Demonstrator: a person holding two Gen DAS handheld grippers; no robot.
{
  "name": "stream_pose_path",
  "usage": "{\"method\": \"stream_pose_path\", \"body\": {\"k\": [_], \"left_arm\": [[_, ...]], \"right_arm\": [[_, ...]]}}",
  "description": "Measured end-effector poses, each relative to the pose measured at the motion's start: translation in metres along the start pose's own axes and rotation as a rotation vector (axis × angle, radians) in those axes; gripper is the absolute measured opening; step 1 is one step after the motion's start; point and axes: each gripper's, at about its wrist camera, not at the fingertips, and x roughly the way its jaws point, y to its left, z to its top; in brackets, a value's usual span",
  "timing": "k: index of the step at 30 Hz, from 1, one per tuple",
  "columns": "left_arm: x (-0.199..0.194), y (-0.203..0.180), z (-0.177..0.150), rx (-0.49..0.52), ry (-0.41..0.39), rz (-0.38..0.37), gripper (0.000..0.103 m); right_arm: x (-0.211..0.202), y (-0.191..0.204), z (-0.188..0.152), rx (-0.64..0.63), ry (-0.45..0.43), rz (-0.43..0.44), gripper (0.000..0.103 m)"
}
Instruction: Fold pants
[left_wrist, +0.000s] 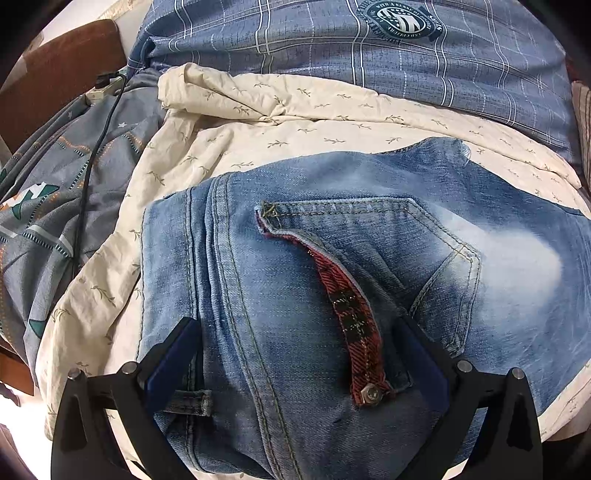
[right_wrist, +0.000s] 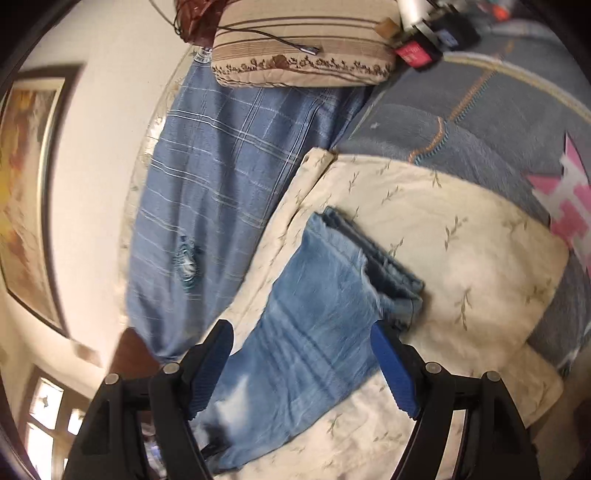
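1. Left wrist view: the jeans (left_wrist: 295, 295) lie on a cream sheet (left_wrist: 295, 125) printed with small sprigs, seat side up.
2. A back pocket (left_wrist: 369, 251) faces the camera, and its edge is turned over to show a red plaid lining (left_wrist: 351, 317) with a metal rivet (left_wrist: 371, 392) at its near end.
3. The left gripper (left_wrist: 295, 365) points steeply down at the denim with its blue pads (left_wrist: 168, 365) spread wide, one on each side of the seat; the cloth fills the gap between them, but whether the pads press on it I cannot tell.
4. A belt loop (left_wrist: 192, 401) sits just beside the pad on the picture's left.
5. Behind the sheet lies a blue plaid quilt (left_wrist: 332, 44) with a round badge (left_wrist: 402, 22); a black cable (left_wrist: 92, 166) runs over a grey patterned blanket (left_wrist: 44, 206) at the left.
6. Right wrist view: blurred and tilted; the folded legs of the jeans (right_wrist: 317, 332) stretch away from the camera over the sheet (right_wrist: 461, 258).
7. The right gripper (right_wrist: 306, 365) hangs above them with its jaws apart and nothing clamped.
8. A striped pillow (right_wrist: 303, 55) lies at the far end, and a framed picture (right_wrist: 26, 184) hangs on the wall at the left.
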Motion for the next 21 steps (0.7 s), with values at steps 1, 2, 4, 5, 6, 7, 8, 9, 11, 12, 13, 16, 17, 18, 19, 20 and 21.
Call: {"method": "stream_pose_path", "body": {"k": [1,2,4,5,6,7,8,9,11,12,13,16,17,18,19,20,21], "left_arm": [[0.0,-0.001,0.0,0.002,-0.004,0.003,0.103],[0.0,-0.001,-0.001,0.005,-0.007,0.008,0.103],[-0.001,-0.002,-0.001,0.012,-0.013,0.014,0.103],[-0.001,-0.002,-0.001,0.015,-0.015,0.016,0.103],[-0.001,-0.002,-0.002,0.015,-0.016,0.014,0.103],[-0.001,-0.001,-0.002,0.014,-0.017,0.011,0.103],[0.0,-0.001,-0.002,0.012,-0.017,0.008,0.103],[0.0,0.0,-0.002,0.009,-0.017,0.005,0.103],[0.0,0.0,-0.002,0.006,-0.019,0.005,0.103],[0.0,-0.001,-0.002,0.006,-0.021,0.008,0.103],[-0.001,-0.001,-0.003,0.006,-0.024,0.011,0.103],[0.0,-0.001,-0.002,0.004,-0.021,0.007,0.103],[0.0,0.0,-0.002,0.003,-0.019,0.003,0.103],[0.001,0.001,-0.002,0.002,-0.017,-0.003,0.103],[0.001,0.001,-0.001,0.001,-0.016,-0.007,0.103],[0.002,0.002,-0.001,0.0,-0.014,-0.011,0.103],[0.002,0.002,-0.001,-0.002,-0.013,-0.014,0.103]], "right_arm": [[-0.001,-0.001,-0.001,0.005,0.007,-0.001,0.079],[-0.001,-0.003,-0.002,0.008,0.014,-0.022,0.079],[0.001,-0.006,-0.004,0.005,0.03,-0.07,0.079],[0.002,-0.008,-0.005,0.008,0.043,-0.092,0.079],[0.003,-0.011,-0.006,0.015,0.053,-0.105,0.079],[0.004,-0.014,-0.006,0.02,0.061,-0.118,0.079],[0.008,-0.016,-0.006,0.027,0.07,-0.137,0.079],[0.011,-0.018,-0.005,0.034,0.072,-0.153,0.079],[0.015,-0.021,-0.002,0.041,0.051,-0.17,0.079],[0.016,-0.022,-0.001,0.04,0.04,-0.167,0.079],[0.019,-0.021,0.001,0.04,0.033,-0.161,0.079],[0.031,-0.021,0.005,0.046,0.036,-0.171,0.08],[0.033,-0.021,0.007,0.049,0.016,-0.16,0.08],[0.035,-0.023,0.01,0.061,0.005,-0.148,0.08],[0.038,-0.027,0.014,0.085,0.0,-0.135,0.08],[0.038,-0.031,0.016,0.108,-0.006,-0.12,0.079],[0.038,-0.035,0.018,0.134,-0.014,-0.101,0.078]]}}
